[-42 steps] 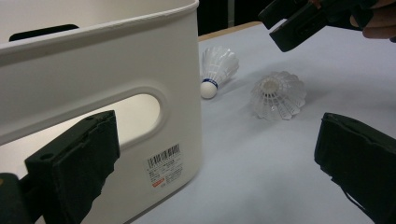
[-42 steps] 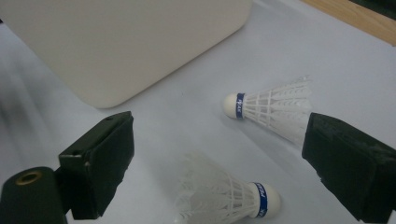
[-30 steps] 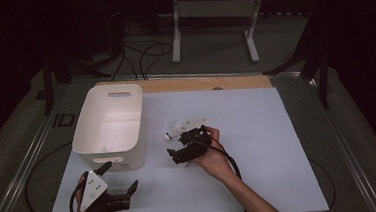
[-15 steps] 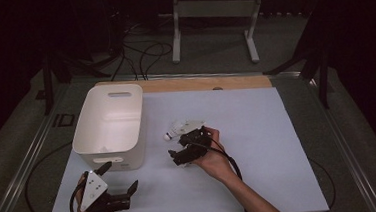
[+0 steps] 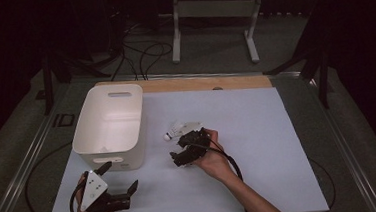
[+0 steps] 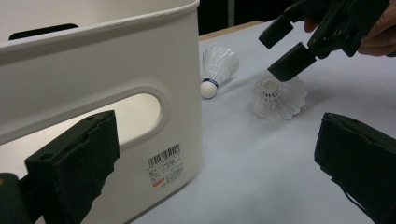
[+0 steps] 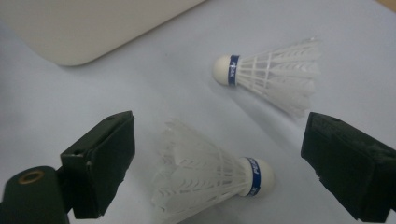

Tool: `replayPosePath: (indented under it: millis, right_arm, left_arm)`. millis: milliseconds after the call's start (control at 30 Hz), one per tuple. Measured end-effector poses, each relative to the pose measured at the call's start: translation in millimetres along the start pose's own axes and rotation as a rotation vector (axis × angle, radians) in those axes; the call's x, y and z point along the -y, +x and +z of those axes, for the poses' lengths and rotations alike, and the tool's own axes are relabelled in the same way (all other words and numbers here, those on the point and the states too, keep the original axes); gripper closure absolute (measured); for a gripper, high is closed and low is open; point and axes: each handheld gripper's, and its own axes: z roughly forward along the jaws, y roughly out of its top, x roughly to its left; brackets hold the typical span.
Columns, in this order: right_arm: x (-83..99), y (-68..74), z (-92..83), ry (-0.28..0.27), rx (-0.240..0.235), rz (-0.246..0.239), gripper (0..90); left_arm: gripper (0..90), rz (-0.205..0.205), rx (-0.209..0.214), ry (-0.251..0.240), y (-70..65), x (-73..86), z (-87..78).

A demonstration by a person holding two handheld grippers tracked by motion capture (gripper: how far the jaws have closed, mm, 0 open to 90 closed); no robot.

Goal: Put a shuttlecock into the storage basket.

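Right gripper [image 7: 215,154] wide open, empty, straddling near shuttlecock [image 7: 210,179] lying on table [image 5: 278,130] beside bin [image 5: 109,124], lined up to pinch; left gripper [image 6: 219,163] open w/ nothing, parked by bin.

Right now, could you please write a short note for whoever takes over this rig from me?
Right gripper: open, jaws either side of the nearer shuttlecock, which lies on its side on the white table; nothing gripped.
Left gripper: open and holding nothing, near the front wall of the white bin.
A second shuttlecock lies just beyond the first, closer to the bin.
Done: nothing picked up; both shuttlecocks are on the table.
Left: probably close on the nearer shuttlecock, then deal with the second; the bin looks the likely destination.
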Motion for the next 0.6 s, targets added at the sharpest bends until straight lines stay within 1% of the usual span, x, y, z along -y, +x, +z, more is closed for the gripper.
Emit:
replayPosePath:
  millis: [167, 200, 300, 333, 367, 400, 500, 533, 567, 600]
  right_arm:
    - [0.7, 1.0, 4.2, 0.025, 0.000, -0.010, 9.9]
    - [1.0, 0.3, 4.8, 0.030, 0.001, -0.011, 11.7]
    - [1.6, 0.4, 5.3, 0.041, 0.006, -0.012, 13.0]
    - [1.5, 1.6, 5.7, 0.041, 0.012, -0.003, 13.3]
    - [1.7, 1.4, 5.9, 0.048, 0.007, -0.020, 13.6]
    - [1.9, 2.1, 6.5, 0.052, 0.011, -0.025, 13.7]
    - [2.8, 3.1, 8.1, 0.071, 0.014, -0.037, 13.9]
    - [3.1, 3.3, 9.0, 0.070, 0.013, -0.035, 13.9]
    - [3.1, 3.7, 9.6, 0.072, 0.012, -0.022, 13.9]
    - [3.4, 2.7, 9.9, 0.081, 0.014, -0.038, 14.3]
  left_arm:
    - [0.8, 0.000, -0.002, 0.000, 0.3, 0.1, -0.4]
    - [0.8, 0.000, -0.002, 0.001, 0.4, 0.1, -0.4]
    - [0.8, -0.001, -0.002, -0.001, 0.2, 0.0, -0.4]
    - [0.8, 0.000, -0.002, -0.001, 0.2, 0.0, -0.3]
    - [0.8, 0.000, -0.003, 0.000, 0.2, 0.1, -0.3]
    - [0.8, 0.000, -0.003, 0.000, 0.1, 0.1, -0.2]
    - [0.8, 0.000, -0.003, 0.000, 0.1, 0.1, -0.3]
    - [0.8, 0.000, -0.003, 0.001, 0.2, 0.1, -0.3]
    - [0.8, 0.000, -0.003, 0.001, 0.2, 0.1, -0.2]
    - [0.8, 0.001, -0.003, 0.002, 0.2, 0.1, -0.2]
